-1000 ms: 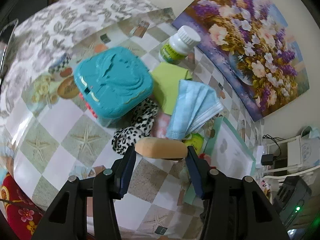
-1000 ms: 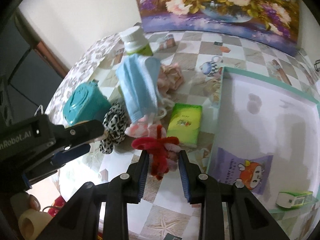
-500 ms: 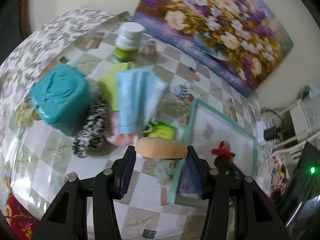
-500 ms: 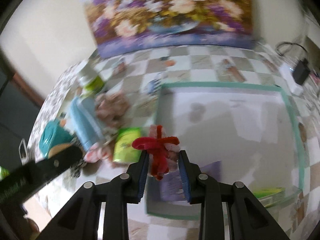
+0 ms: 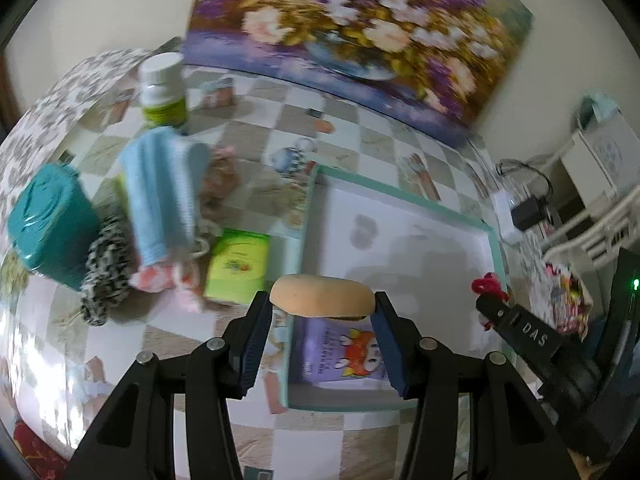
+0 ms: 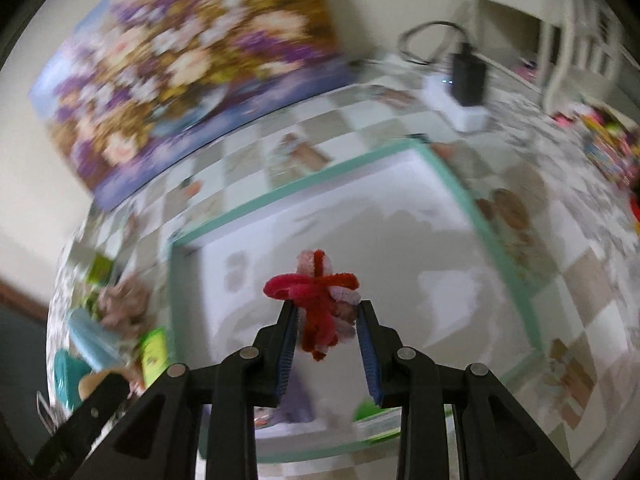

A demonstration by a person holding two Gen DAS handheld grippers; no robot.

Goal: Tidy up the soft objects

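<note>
My left gripper (image 5: pixel 323 312) is shut on a tan oval sponge (image 5: pixel 322 295), held above the near left edge of the white tray with a teal rim (image 5: pixel 400 192). My right gripper (image 6: pixel 326 316) is shut on a red and pink pipe-cleaner bundle (image 6: pixel 316 296), held over the tray (image 6: pixel 304 188). The right gripper also shows at the right of the left wrist view (image 5: pixel 490 300). Left of the tray lie a blue folded cloth (image 5: pixel 160 184), a leopard-print scrunchie (image 5: pixel 104 272), a pink cloth (image 5: pixel 160 278) and a beige ruffled item (image 5: pixel 218 176).
A teal container (image 5: pixel 48 220), a green packet (image 5: pixel 238 264) and a white bottle with a green label (image 5: pixel 162 88) stand left of the tray. A purple card (image 5: pixel 340 354) lies in the tray. A flower painting (image 5: pixel 352 28) leans on the back wall. A charger (image 5: pixel 528 210) sits far right.
Both grippers have swung right, from the pile of soft items to over the tray, each still holding its object. The right wrist view is motion-blurred.
</note>
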